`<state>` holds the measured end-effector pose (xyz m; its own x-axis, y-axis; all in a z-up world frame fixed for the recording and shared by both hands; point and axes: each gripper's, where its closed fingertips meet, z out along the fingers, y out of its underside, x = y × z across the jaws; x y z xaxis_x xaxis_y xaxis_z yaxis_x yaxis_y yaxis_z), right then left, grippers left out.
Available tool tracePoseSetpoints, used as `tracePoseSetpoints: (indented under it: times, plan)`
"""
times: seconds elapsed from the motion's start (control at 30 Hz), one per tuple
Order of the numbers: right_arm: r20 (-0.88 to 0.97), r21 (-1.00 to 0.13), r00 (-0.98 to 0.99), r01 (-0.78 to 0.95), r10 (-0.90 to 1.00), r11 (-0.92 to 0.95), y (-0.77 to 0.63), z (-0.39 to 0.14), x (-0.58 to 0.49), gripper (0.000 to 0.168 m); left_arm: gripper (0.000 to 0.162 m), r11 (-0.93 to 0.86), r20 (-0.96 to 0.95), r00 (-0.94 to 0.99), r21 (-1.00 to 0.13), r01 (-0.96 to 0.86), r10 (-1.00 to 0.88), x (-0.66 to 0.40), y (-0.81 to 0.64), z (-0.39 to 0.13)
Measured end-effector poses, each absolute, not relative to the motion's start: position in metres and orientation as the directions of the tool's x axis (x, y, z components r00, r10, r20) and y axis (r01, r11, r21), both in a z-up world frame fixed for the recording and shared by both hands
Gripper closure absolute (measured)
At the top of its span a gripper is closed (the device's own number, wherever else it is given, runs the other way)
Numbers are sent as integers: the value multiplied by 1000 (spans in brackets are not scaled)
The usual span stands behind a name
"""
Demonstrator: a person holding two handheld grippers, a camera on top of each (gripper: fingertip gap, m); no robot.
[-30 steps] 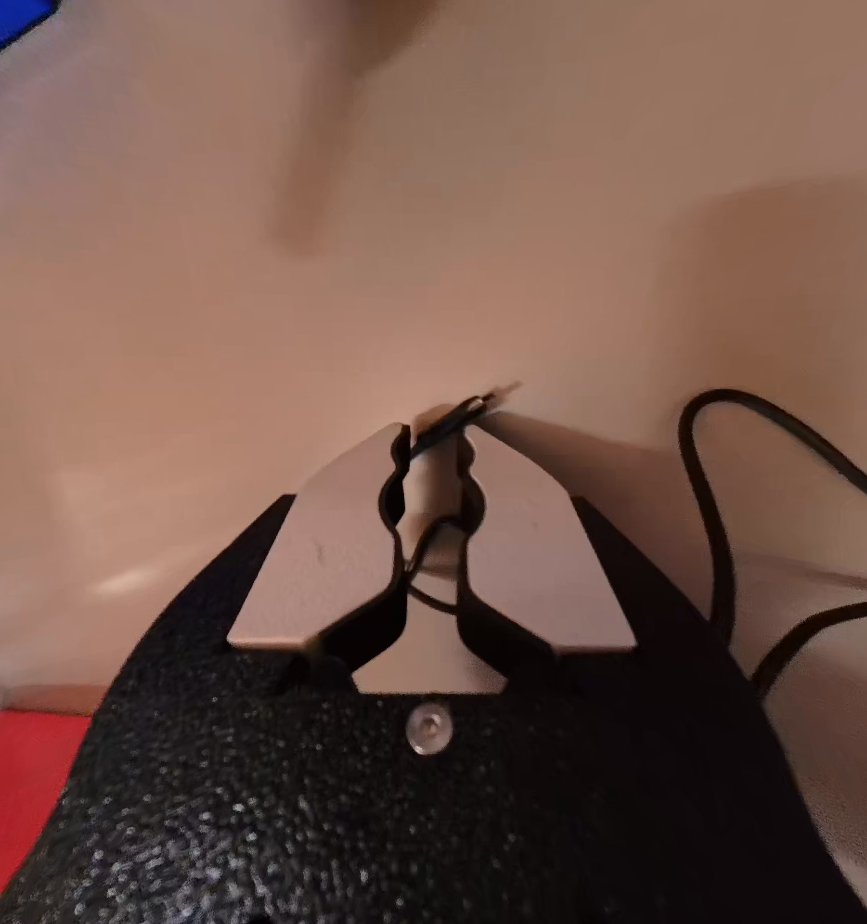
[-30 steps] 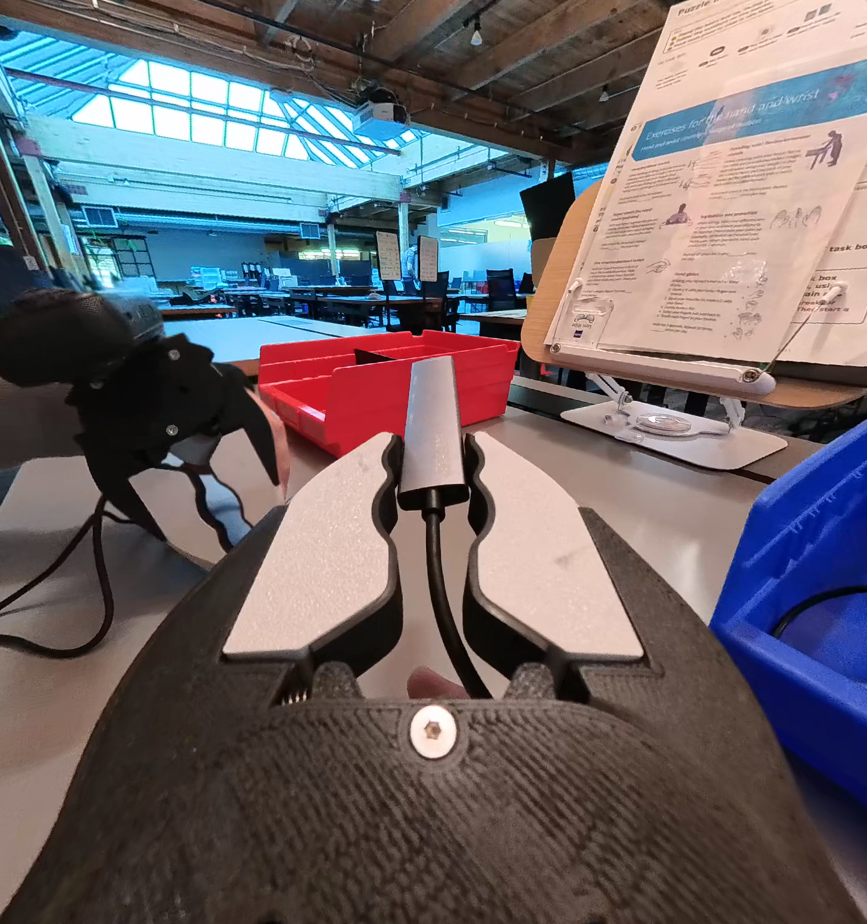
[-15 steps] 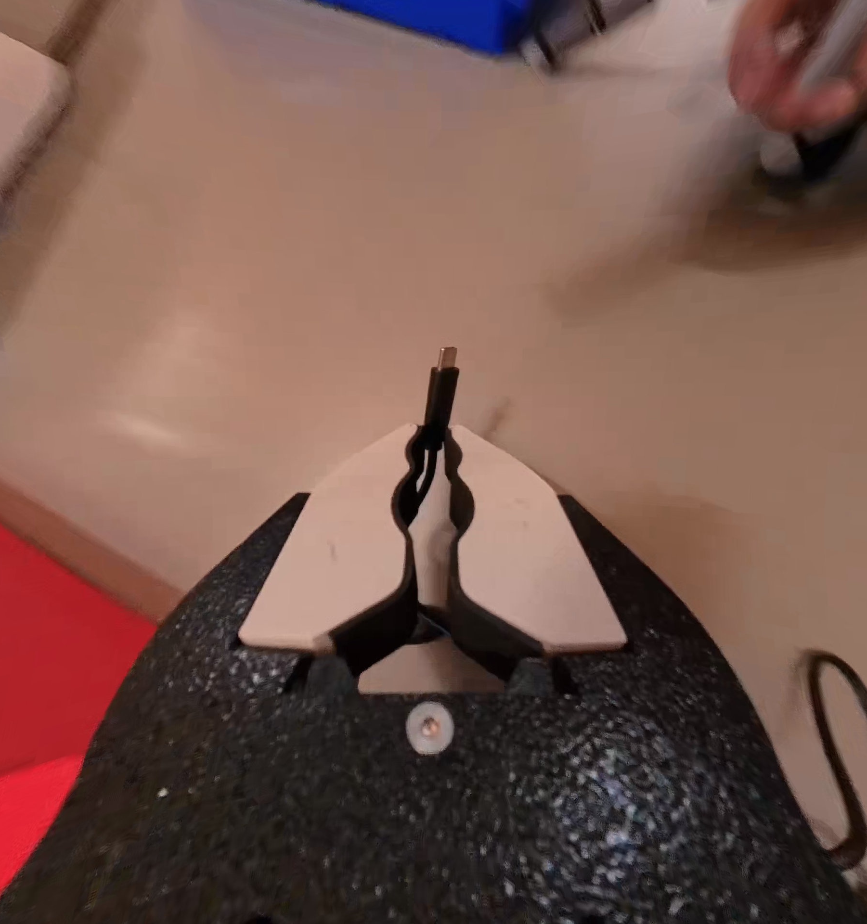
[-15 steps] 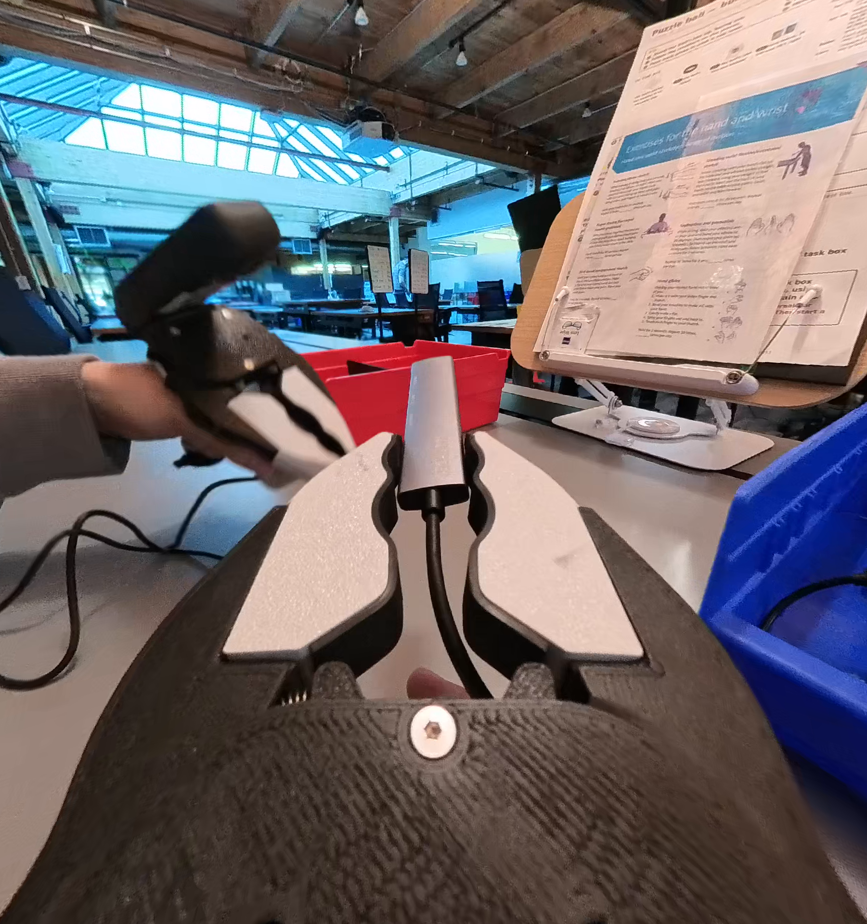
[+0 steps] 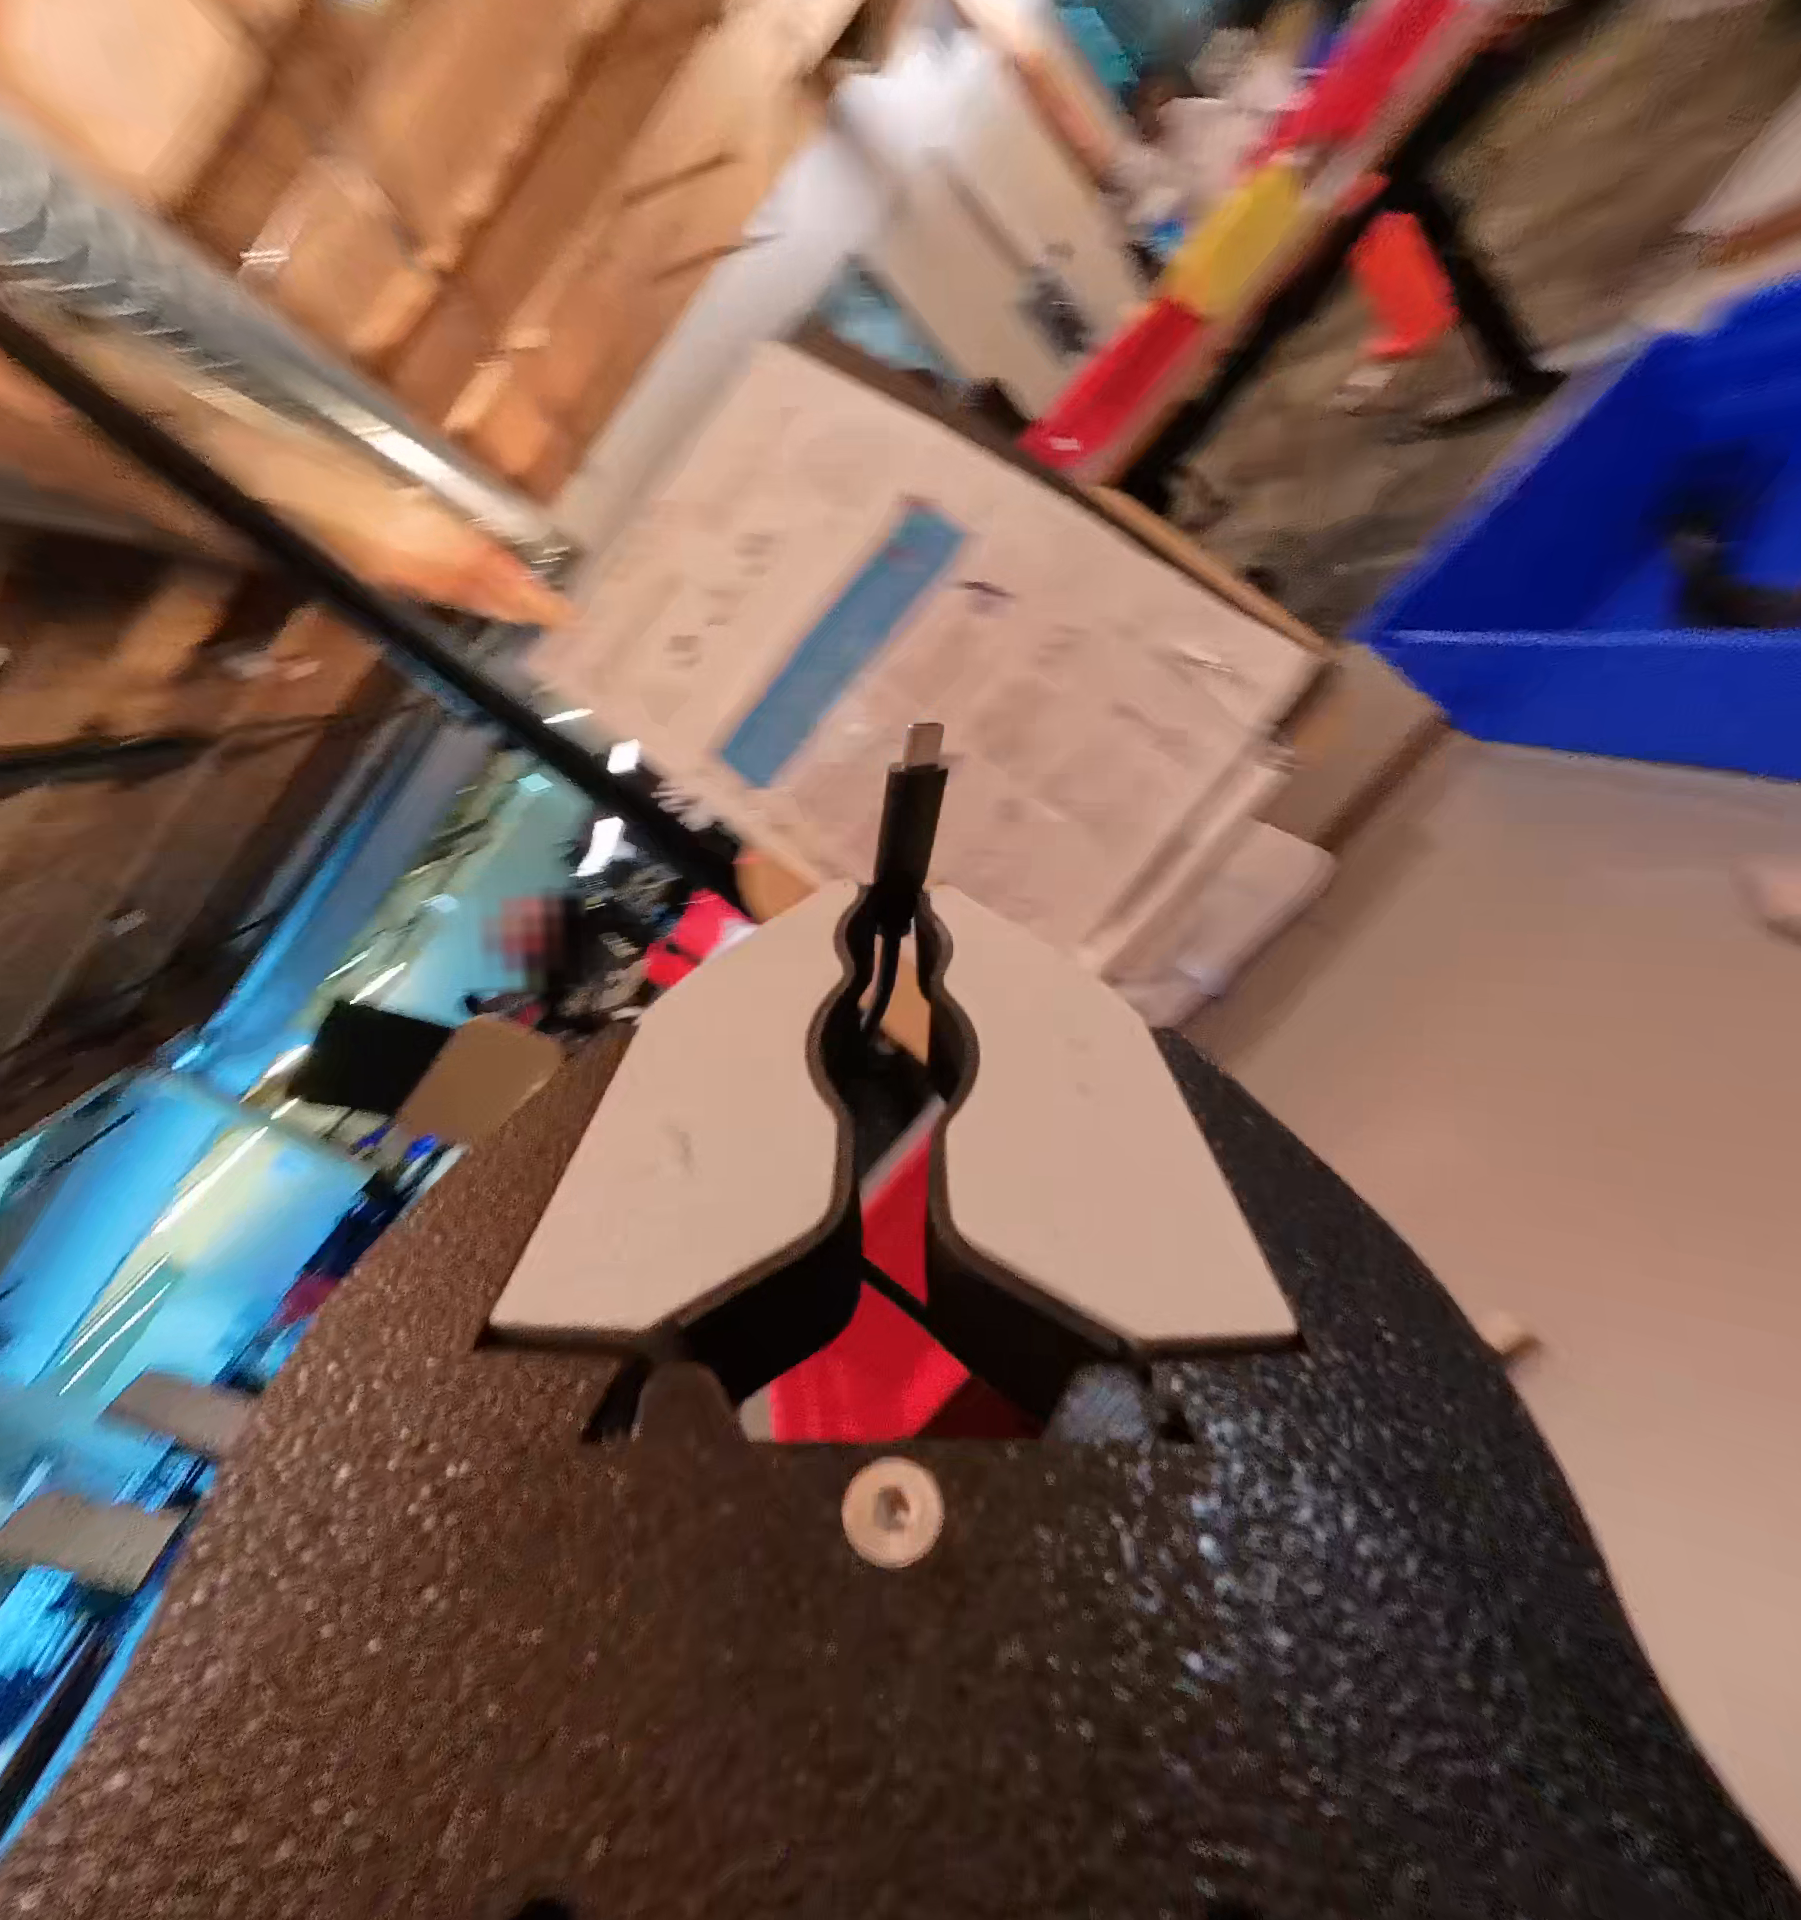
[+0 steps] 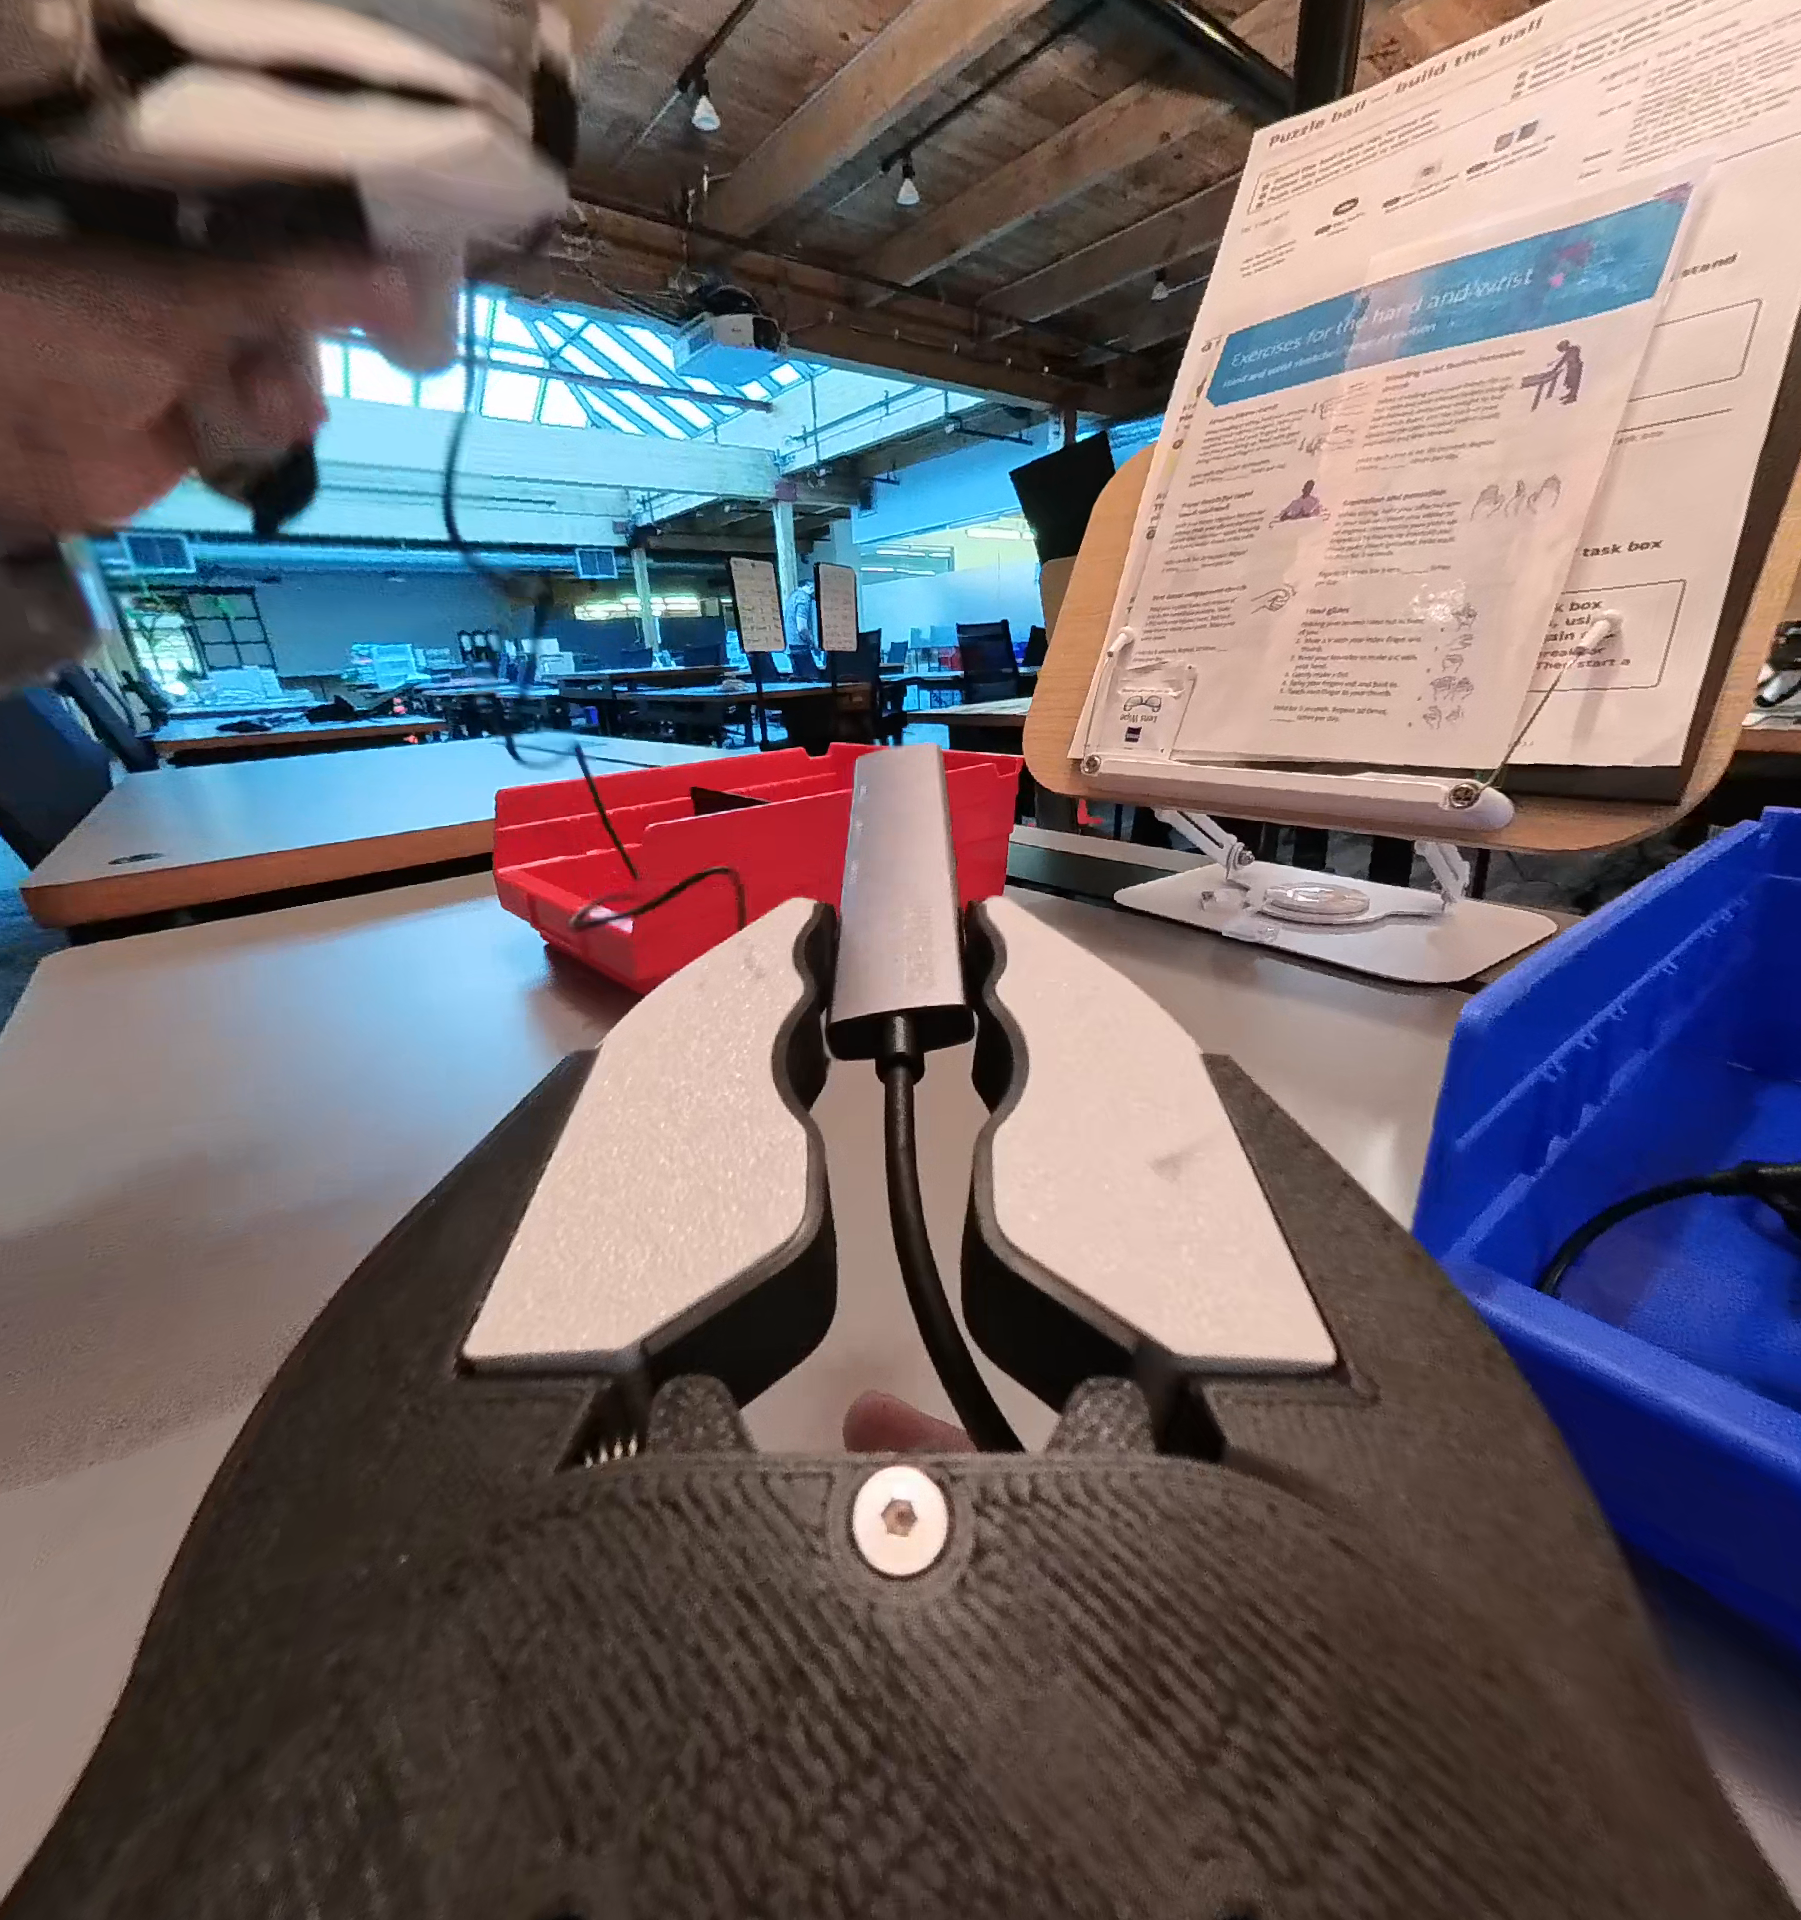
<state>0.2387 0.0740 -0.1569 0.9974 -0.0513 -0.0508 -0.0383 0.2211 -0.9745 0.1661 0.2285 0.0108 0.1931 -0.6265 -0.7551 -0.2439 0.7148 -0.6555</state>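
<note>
My left gripper [image 5: 894, 902] is shut on a thin black cable just behind its plug [image 5: 915, 795], whose small metal tip points forward and up, raised off the table. My right gripper [image 6: 898, 914] is shut on a grey metal hub [image 6: 894, 883], a slim bar that sticks out forward past the fingers; the hub's short black cord [image 6: 917, 1226] runs back between the jaws. In the right wrist view the left gripper [image 6: 252, 135] shows blurred at the top left, high above the table, with the black cable [image 6: 522, 644] hanging from it down to the red bin.
A red bin [image 6: 730, 842] stands on the grey table [image 6: 252, 1091] ahead. A blue bin [image 6: 1685, 1195] with a black cable inside is at the right. A document stand with printed sheets [image 6: 1415, 499] is behind right. The blue bin [image 5: 1644, 582] also shows in the left wrist view.
My left gripper has risen from the table and swung upward with the cable plug, trailing the cable. The right gripper has held still with the hub.
</note>
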Motion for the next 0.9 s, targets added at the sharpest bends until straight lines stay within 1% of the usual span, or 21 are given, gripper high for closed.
tracePoseSetpoints:
  times: [0.07, 0.13, 0.2, 0.27, 0.33, 0.37, 0.43, 0.5, 0.57, 0.67, 0.73, 0.83, 0.9]
  plan:
    - [-62, -972, 997, -48, -51, 231, 73, -156, 240, 144, 155, 747, -783, 18, -600, -286, -622, 165, 200, -50]
    - [-74, -968, 996, -58, -56, 243, 71, -155, 242, 144, 155, 802, -822, -135, -480, -356, -553, 156, 183, -116]
    - [-80, -967, 996, -65, -50, 245, 71, -155, 242, 144, 155, 847, -820, -294, -371, -380, -490, 145, 165, -177]
    - [-76, -968, 996, -62, -50, 242, 71, -155, 242, 144, 154, 857, -777, -400, -334, -392, -485, 134, 148, -223]
    - [-64, -971, 997, -51, -46, 235, 72, -156, 240, 144, 152, 841, -701, -480, -353, -411, -528, 126, 134, -253]
    - [-58, -971, 997, -46, -45, 233, 73, -156, 239, 144, 151, 826, -670, -493, -371, -424, -555, 124, 129, -261]
    - [-52, -972, 998, -40, -43, 232, 73, -156, 238, 144, 148, 787, -545, -568, -398, -472, -616, 117, 119, -277]
    - [-50, -972, 998, -40, -37, 231, 73, -156, 238, 144, 142, 732, -438, -588, -436, -523, -681, 116, 115, -283]
    - [-50, -971, 998, -40, -38, 235, 72, -156, 238, 144, 137, 689, -307, -631, -478, -545, -712, 112, 108, -283]
    - [-46, -972, 998, -37, -33, 233, 73, -156, 237, 144, 127, 635, -193, -644, -516, -576, -741, 113, 113, -264]
    - [-39, -973, 999, -31, -31, 229, 73, -156, 236, 144, 127, 627, -109, -672, -494, -603, -732, 111, 118, -250]
    - [-30, -974, 999, -23, -28, 224, 74, -156, 234, 144, 120, 625, 4, -685, -407, -666, -729, 108, 130, -240]
    - [-25, -975, 999, -18, -29, 222, 74, -156, 234, 144, 115, 533, 111, -587, -313, -786, -802, 106, 141, -242]
